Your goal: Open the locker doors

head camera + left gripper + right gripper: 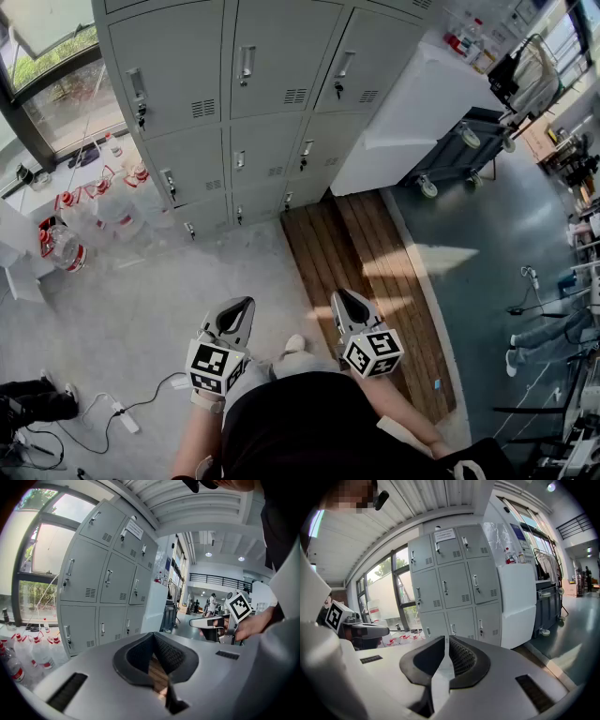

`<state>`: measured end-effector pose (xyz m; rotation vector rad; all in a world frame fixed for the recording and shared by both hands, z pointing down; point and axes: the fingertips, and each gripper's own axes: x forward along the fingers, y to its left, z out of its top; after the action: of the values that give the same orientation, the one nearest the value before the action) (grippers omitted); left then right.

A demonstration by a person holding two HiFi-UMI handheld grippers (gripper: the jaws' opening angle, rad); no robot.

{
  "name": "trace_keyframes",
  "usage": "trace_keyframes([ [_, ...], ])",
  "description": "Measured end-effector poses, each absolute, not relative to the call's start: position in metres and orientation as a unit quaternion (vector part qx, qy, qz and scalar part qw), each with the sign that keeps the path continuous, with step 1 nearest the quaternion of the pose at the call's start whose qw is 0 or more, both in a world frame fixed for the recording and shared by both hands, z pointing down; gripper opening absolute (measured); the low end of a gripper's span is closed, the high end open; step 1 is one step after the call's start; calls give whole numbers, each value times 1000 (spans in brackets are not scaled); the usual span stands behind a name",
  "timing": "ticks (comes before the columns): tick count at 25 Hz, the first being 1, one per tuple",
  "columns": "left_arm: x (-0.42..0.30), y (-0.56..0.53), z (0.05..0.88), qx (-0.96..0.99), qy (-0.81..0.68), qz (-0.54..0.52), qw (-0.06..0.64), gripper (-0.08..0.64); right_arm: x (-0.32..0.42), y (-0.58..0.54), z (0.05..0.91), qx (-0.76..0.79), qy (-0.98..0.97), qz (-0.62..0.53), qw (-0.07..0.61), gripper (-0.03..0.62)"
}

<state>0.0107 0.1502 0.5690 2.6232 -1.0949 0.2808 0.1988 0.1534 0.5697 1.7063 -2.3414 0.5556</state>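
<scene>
We hold the left gripper (242, 307) and the right gripper (346, 302) side by side in front of our body, each with its jaws pressed together on themselves, both tilted a little downward and aimed toward the lockers (234, 103). Beyond the left gripper lies pale floor (159, 291). A strip of wooden boards (361, 262) runs from near the right gripper up to the lockers' foot. A power strip (126, 418) with its white cable lies on the floor to our left. Clear water bottles with red caps (98, 202) cluster by the window (52, 89), just beside the lockers' left end. A white cabinet (412, 108) stands against their right side, with a dark wheeled cart (459, 150) past it. The lockers are well apart from us: a grey bank in three columns, every one of the doors (449, 587) shut. Each has an upright handle and a small vent, and a paper notice (444, 535) is stuck on the top middle one.
</scene>
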Motion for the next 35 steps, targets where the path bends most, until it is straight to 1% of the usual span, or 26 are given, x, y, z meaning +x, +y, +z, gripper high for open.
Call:
trace_keyframes([
  [8, 54, 140, 572, 901, -392, 116, 145, 18, 249, 143, 568, 578, -787, 199, 83, 54],
  [14, 77, 115, 569, 888, -421, 124, 139, 18, 256, 119, 563, 550, -810, 190, 68, 54],
  [22, 98, 92, 569, 874, -446, 143, 126, 18, 245, 83, 570, 495, -846, 183, 75, 54],
  [28, 75, 56, 574, 866, -460, 142, 134, 18, 214, 45, 570, 475, -856, 187, 81, 54],
  [35, 5, -14, 575, 860, -475, 136, 130, 20, 147, -21, 564, 475, -857, 180, 88, 54],
])
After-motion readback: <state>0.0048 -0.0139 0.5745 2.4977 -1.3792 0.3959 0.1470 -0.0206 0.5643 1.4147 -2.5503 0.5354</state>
